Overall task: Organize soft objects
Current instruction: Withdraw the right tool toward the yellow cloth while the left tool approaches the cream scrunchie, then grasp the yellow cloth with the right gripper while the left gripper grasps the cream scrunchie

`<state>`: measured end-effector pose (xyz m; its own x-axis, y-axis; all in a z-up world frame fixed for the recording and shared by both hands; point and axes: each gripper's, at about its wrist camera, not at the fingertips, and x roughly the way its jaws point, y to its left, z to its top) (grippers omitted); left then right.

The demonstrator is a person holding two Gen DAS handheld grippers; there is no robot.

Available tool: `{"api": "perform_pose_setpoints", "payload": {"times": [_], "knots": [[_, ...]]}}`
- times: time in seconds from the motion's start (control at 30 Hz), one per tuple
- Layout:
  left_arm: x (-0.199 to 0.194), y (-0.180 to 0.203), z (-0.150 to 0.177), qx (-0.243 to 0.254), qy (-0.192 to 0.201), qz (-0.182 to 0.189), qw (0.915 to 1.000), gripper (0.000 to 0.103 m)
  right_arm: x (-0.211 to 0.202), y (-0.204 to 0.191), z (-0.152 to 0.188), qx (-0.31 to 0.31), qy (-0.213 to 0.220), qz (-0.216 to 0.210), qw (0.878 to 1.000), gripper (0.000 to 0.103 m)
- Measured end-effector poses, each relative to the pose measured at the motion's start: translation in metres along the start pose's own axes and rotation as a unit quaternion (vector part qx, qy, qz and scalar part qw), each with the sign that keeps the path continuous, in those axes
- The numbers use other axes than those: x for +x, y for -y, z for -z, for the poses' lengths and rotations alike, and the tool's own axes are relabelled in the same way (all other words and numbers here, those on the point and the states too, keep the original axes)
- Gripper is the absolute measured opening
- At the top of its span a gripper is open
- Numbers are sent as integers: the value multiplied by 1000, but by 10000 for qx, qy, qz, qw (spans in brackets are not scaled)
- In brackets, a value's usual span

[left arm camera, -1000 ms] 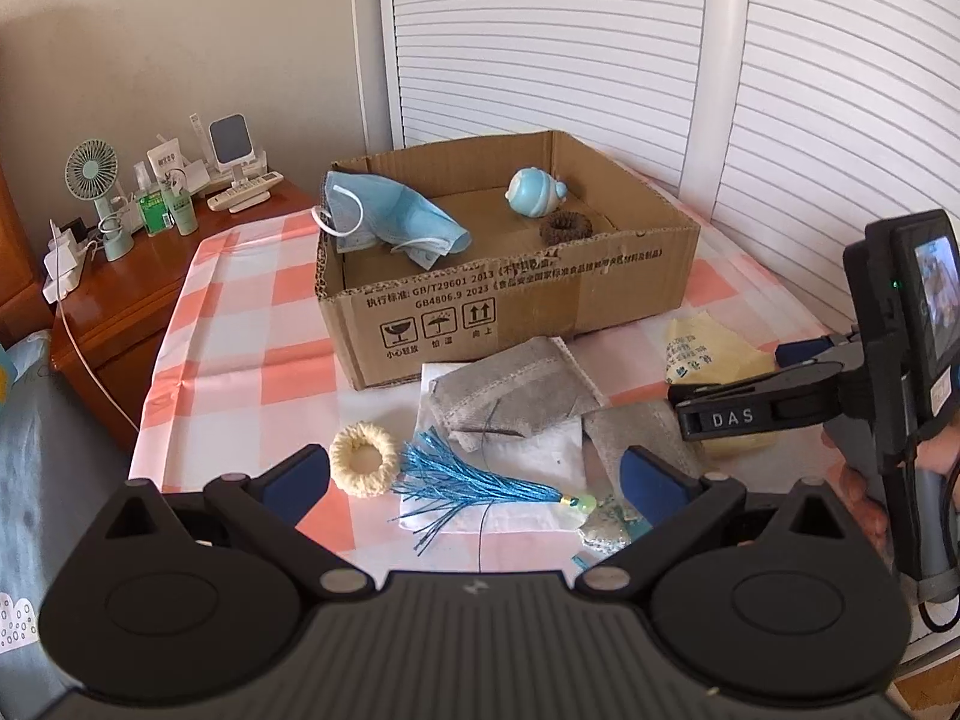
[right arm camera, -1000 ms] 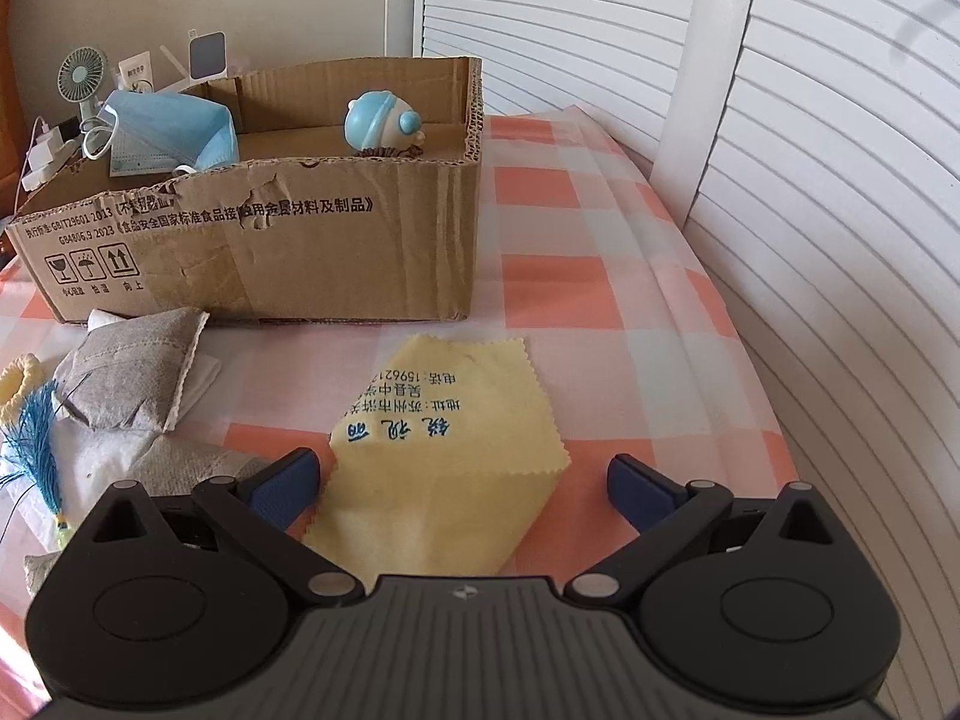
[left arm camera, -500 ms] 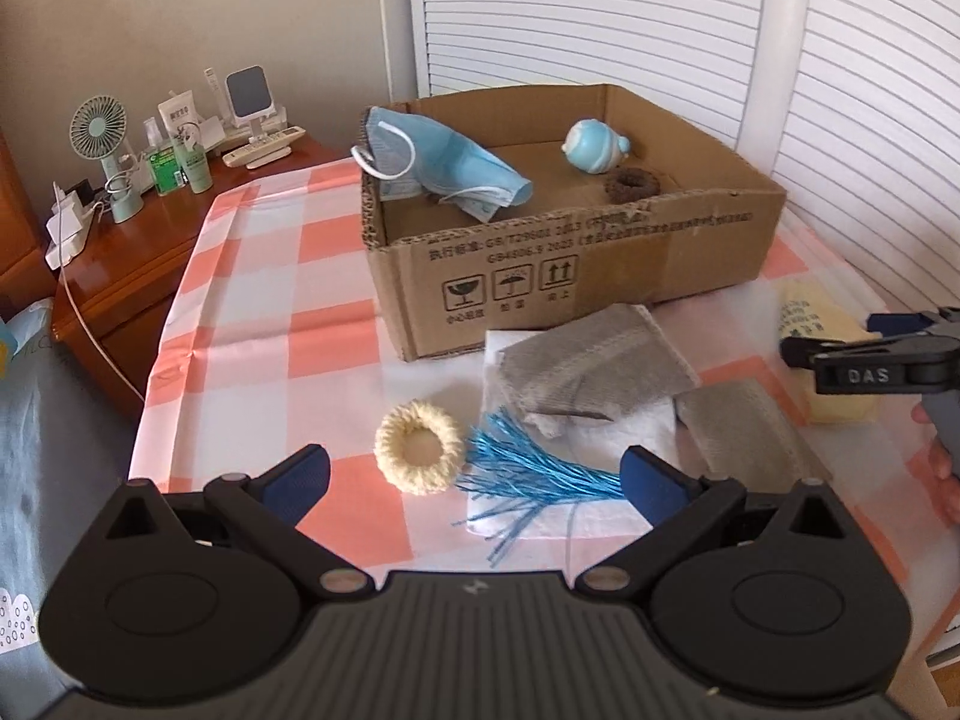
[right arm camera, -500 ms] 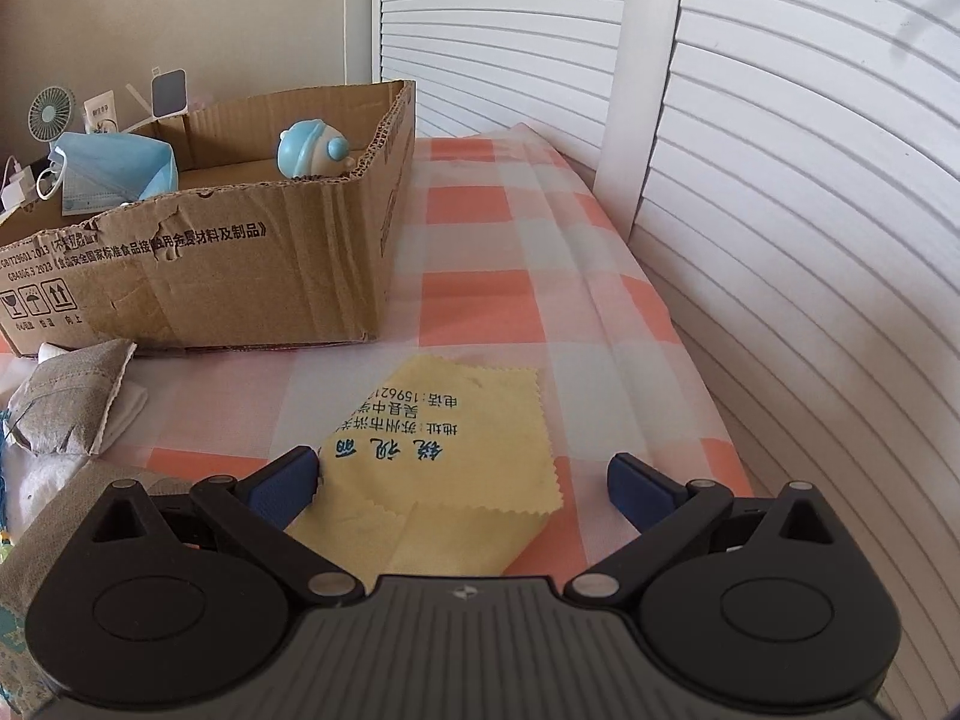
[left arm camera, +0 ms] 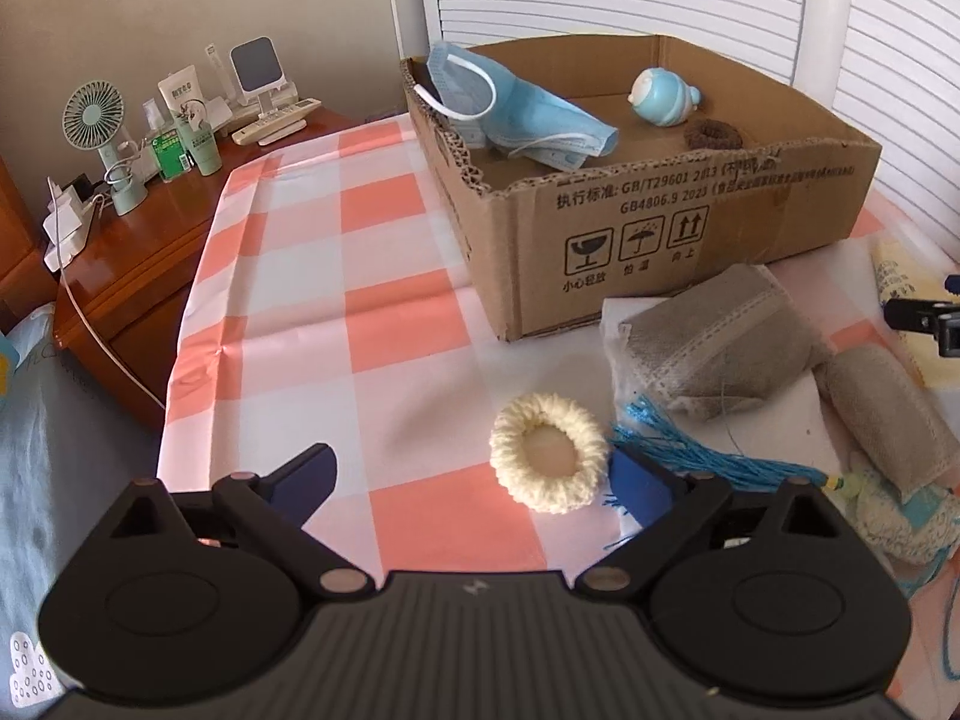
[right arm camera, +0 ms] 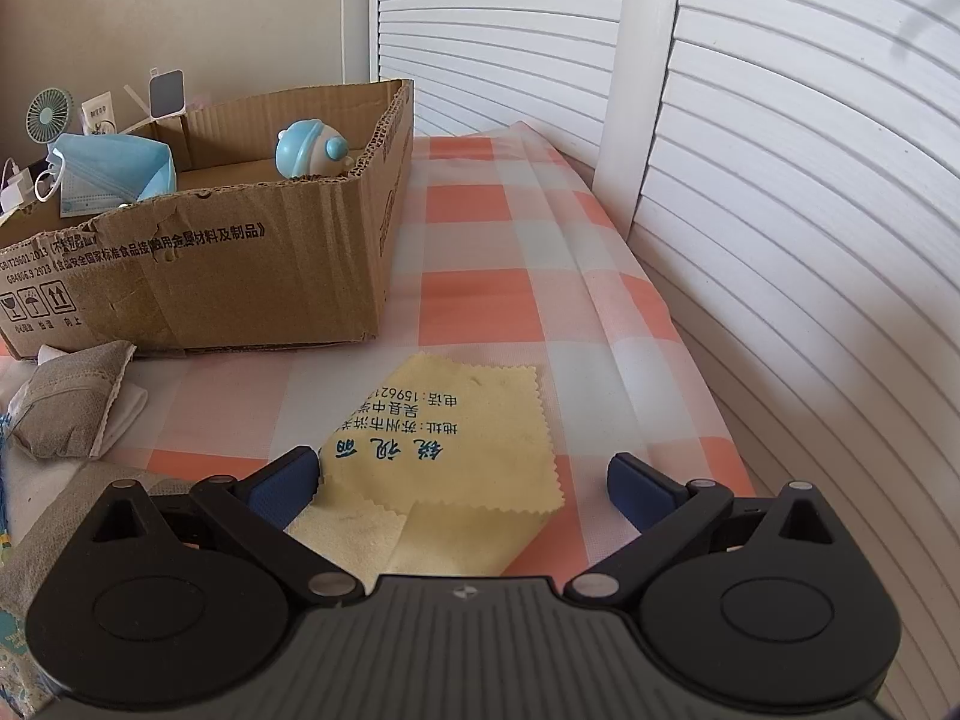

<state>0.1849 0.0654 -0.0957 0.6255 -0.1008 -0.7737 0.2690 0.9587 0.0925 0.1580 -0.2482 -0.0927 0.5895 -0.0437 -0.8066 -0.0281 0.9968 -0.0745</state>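
A cardboard box (left arm camera: pixel 690 228) stands on the checked tablecloth and holds a blue face mask (left arm camera: pixel 510 114), a blue plush toy (left arm camera: pixel 663 97) and a brown hair tie (left arm camera: pixel 714 135). In front of it lie a cream knitted ring (left arm camera: pixel 547 457), a blue tassel (left arm camera: pixel 690 450) and two grey fabric pouches (left arm camera: pixel 708 342). My left gripper (left arm camera: pixel 474 483) is open, just left of the cream ring. My right gripper (right arm camera: pixel 465 477) is open over a yellow cloth (right arm camera: pixel 444 450) with blue print. The box also shows in the right wrist view (right arm camera: pixel 228 264).
A wooden side table (left arm camera: pixel 138 222) at the left carries a small fan (left arm camera: pixel 96 132), bottles and a phone stand. White louvred doors (right arm camera: pixel 780 210) run along the back and right. The tablecloth edge (left arm camera: pixel 180 360) drops off at the left.
My left gripper has swung left and closer to the table, so the cream ring now lies by its right finger. My right gripper has edged forward over the yellow cloth.
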Motion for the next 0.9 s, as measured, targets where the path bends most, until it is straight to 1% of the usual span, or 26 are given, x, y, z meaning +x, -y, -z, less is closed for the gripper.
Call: {"api": "perform_pose_setpoints", "payload": {"times": [0.03,0.17,0.2,0.23,0.27,0.33,0.37,0.43,0.5,0.6,0.77,0.9], "knots": [[1,-1,0,81,-8,-33,10000,98,0,0,0,-1,2,0,10000,103],[3,-8,-1,288,100,-80,9995,97,0,0,0,-1,0,-1,10000,103],[4,-10,-2,295,113,-26,9995,92,0,0,-1,0,-3,-1,10000,103],[4,-10,-3,295,140,71,9994,85,0,0,-1,-2,-3,-3,10000,103],[5,-10,-4,296,167,191,9992,81,0,0,-1,-1,-5,-2,10000,103],[6,-9,-7,286,192,392,9986,64,0,0,-1,-5,-2,-5,10000,103],[6,-9,-7,261,196,488,9983,61,0,0,-1,-6,-6,-6,10000,103],[6,-9,-7,145,195,648,9976,48,0,-1,0,-15,-3,-9,10000,103],[6,-10,-6,45,194,757,9969,41,0,-1,0,-34,-3,-29,10000,103],[4,-7,-4,11,215,693,9974,39,-1,-2,1,-87,8,-82,9999,103],[3,-6,-3,-30,216,670,9975,39,0,-8,-1,-348,45,-328,9988,103],[3,-5,-4,-36,215,653,9976,39,3,-11,-5,-462,24,-416,9981,103]]}}
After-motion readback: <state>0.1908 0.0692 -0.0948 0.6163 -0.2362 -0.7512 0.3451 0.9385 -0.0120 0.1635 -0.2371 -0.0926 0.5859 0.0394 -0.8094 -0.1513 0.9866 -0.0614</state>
